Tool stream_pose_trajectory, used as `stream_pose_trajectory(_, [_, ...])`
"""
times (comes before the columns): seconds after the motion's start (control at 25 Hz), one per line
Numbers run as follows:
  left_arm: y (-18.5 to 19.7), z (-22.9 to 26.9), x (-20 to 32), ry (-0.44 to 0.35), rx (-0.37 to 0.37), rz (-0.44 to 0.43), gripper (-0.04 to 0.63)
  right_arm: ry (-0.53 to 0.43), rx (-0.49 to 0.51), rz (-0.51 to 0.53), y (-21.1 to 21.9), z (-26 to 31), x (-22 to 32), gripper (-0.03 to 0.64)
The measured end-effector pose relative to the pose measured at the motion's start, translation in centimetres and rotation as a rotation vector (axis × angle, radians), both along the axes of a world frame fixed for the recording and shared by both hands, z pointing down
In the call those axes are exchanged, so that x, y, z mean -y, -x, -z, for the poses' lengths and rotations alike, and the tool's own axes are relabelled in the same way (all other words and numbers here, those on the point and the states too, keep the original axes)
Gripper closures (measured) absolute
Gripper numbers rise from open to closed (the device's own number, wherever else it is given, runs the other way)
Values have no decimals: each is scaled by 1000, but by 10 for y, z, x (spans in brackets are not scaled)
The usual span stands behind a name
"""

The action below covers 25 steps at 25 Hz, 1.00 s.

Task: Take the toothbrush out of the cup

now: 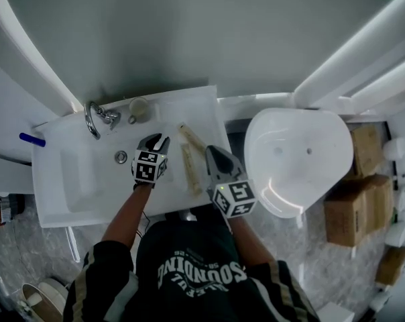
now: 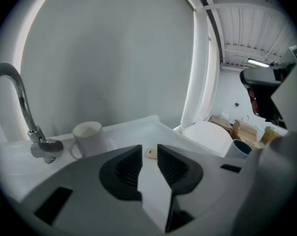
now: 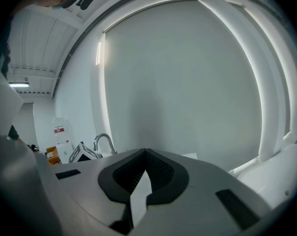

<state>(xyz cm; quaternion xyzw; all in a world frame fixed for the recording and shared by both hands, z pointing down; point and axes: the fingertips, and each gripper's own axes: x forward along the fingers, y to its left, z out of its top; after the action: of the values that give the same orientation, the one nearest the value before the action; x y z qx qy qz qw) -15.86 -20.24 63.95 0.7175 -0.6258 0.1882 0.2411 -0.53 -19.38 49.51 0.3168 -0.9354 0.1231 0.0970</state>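
Observation:
A white mug (image 1: 139, 107) stands at the back of the white sink counter (image 1: 202, 106), right of the chrome tap (image 1: 93, 119). In the left gripper view the mug (image 2: 87, 137) shows nothing sticking out of it. Two long pale beige items lie on the counter to its right, one slanted (image 1: 190, 137) and one nearer me (image 1: 189, 168); which is the toothbrush I cannot tell. My left gripper (image 1: 153, 139) hovers over the counter in front of the mug, jaws apart with nothing between them. My right gripper (image 1: 211, 150) is by the counter's right edge, shut and empty.
The sink basin (image 1: 88, 180) with its drain (image 1: 121, 157) lies left of the left gripper. A white toilet (image 1: 296, 159) stands to the right of the counter, with cardboard boxes (image 1: 360, 200) beyond it. A blue item (image 1: 31, 139) sticks out at the far left.

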Motion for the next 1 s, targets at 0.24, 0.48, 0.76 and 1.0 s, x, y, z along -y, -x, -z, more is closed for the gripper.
stream_pose_trajectory(0.24, [25,26,-43,-67,40,34,597,-17,13,58,29,4,-24,617])
stream_pose_trajectory(0.48, [55,59,-82,-138,53,89,597,-36,19,141,70,7,-47,617])
stream_pose_trajectory(0.76, [88,98,-118,-224,57,170,597,-68,21,236,113,15,-70,617])
stream_pose_trajectory(1.0, [94,131,-143,-300,77,174,597,-108,21,266,134,15,-83,618])
